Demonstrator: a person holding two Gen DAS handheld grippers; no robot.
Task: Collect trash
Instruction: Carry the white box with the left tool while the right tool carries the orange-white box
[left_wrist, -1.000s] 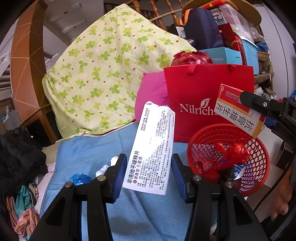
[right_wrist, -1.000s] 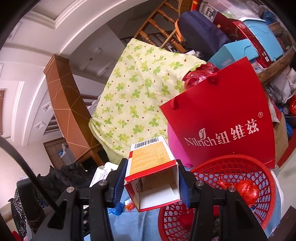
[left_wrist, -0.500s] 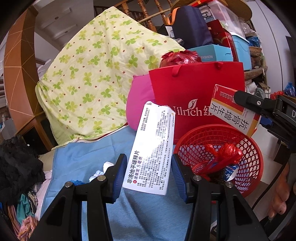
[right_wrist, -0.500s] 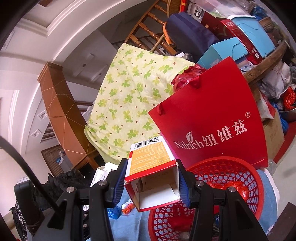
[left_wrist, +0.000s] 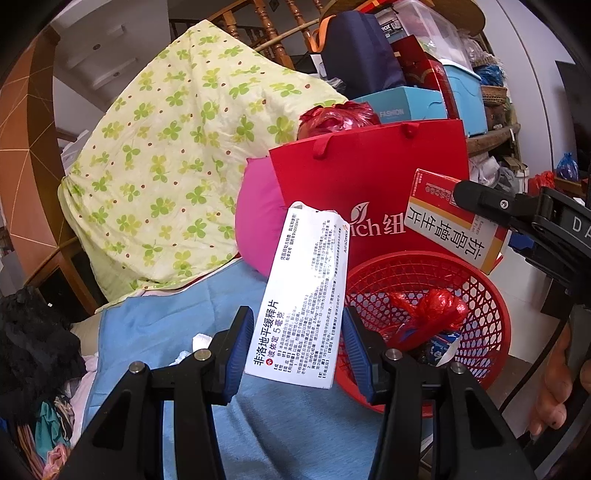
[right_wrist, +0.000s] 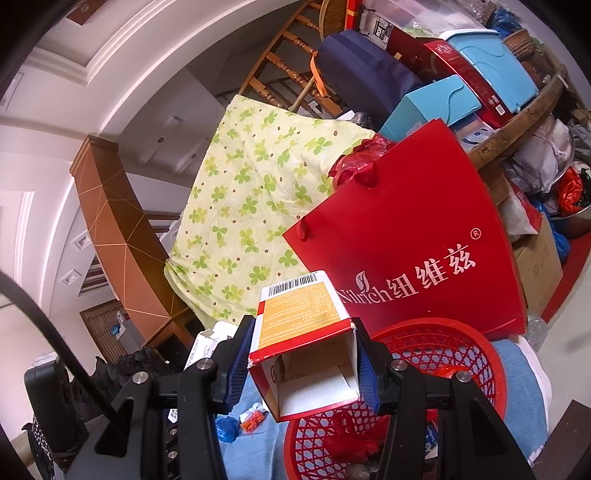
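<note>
My left gripper (left_wrist: 297, 350) is shut on a flattened white medicine box (left_wrist: 303, 295) with black Chinese print, held upright above the blue cloth. My right gripper (right_wrist: 303, 363) is shut on an open red and orange medicine box (right_wrist: 301, 332). That box also shows in the left wrist view (left_wrist: 452, 225), hanging over the far rim of the red mesh basket (left_wrist: 487, 295). The basket, also in the right wrist view (right_wrist: 476, 365), holds a knotted red plastic bag (left_wrist: 432, 314) and other scraps.
A red paper gift bag (left_wrist: 373, 177) stands right behind the basket, next to a pink cushion (left_wrist: 255, 225) and a clover-print quilt (left_wrist: 177, 170). White tissue scraps (left_wrist: 199, 341) lie on the blue cloth (left_wrist: 155, 332). Small blue and orange scraps (right_wrist: 240, 424) lie left of the basket.
Both grippers have shifted left and turned a little, so the basket and red bag sit further left in view. Both still hold their boxes.
</note>
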